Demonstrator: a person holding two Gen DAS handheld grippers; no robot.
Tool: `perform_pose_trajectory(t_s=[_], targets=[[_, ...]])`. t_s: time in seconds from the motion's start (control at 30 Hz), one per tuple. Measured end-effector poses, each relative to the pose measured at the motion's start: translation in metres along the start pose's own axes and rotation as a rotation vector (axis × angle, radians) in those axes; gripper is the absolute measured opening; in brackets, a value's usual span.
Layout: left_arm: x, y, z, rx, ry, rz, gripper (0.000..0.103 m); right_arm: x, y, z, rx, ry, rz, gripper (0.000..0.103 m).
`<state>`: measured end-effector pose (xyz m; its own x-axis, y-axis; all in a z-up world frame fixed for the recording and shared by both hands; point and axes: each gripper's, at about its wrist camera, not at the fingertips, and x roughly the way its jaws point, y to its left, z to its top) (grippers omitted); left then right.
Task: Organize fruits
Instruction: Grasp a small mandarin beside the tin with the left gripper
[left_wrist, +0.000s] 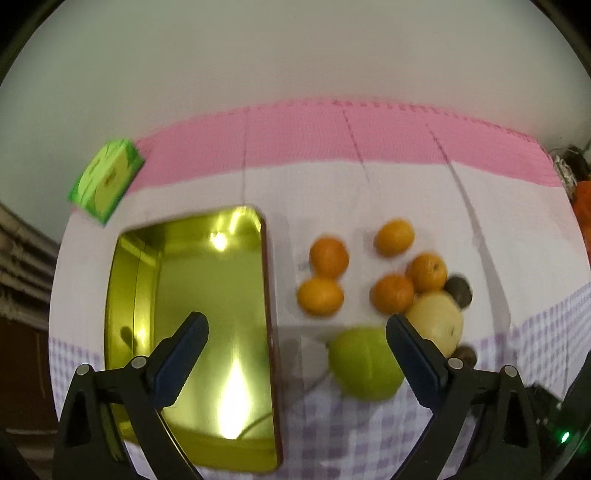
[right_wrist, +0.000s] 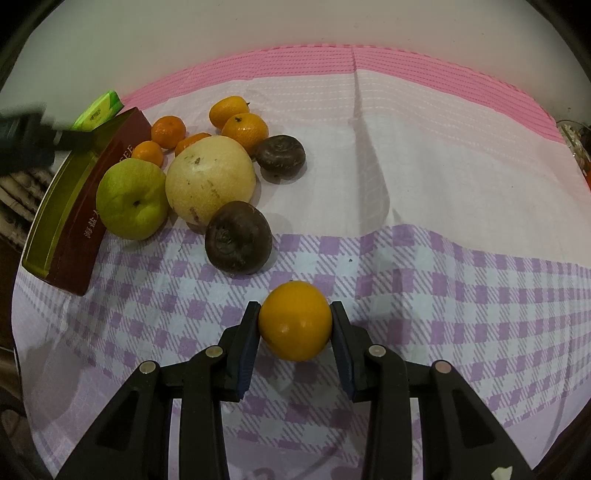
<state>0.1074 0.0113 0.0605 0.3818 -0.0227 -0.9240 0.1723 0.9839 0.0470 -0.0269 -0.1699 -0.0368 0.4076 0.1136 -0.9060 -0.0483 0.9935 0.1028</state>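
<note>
Right claw (right_wrist: 294, 320) pinches an orange (right_wrist: 294, 320); left claw (left_wrist: 297, 326) spread wide above the gold tin (left_wrist: 122, 288)

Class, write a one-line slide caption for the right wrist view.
Right hand-held gripper shut on an orange above the checked cloth; more fruit beside the tin.

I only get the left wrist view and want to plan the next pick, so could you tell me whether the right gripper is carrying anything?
Observer: Yes, the right gripper is shut on an orange.
Operator: Thank you. Is that orange over the tin?
Observer: No, it hangs over the checked cloth; the tin sits far to its left.
Operator: Are there dark fruits I can barely see?
Observer: Two dark brown fruits, one in front of the pale pear, one behind it.
</note>
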Motion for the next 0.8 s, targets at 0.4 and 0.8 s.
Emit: perform_pose_trajectory(t_s=[0.4, 0.8], targets=[[0.061, -0.005, 0.049, 0.028, 0.115, -0.033, 0.072, -0.001, -0.001, 0.0, 0.01, 0.0, 0.013, 0.035], [0.095, -0.013, 0.058, 0.013, 0.184, -0.074, 0.063, -0.001, -0.001, 0.0, 0.011, 0.003, 0.019, 0.035]])
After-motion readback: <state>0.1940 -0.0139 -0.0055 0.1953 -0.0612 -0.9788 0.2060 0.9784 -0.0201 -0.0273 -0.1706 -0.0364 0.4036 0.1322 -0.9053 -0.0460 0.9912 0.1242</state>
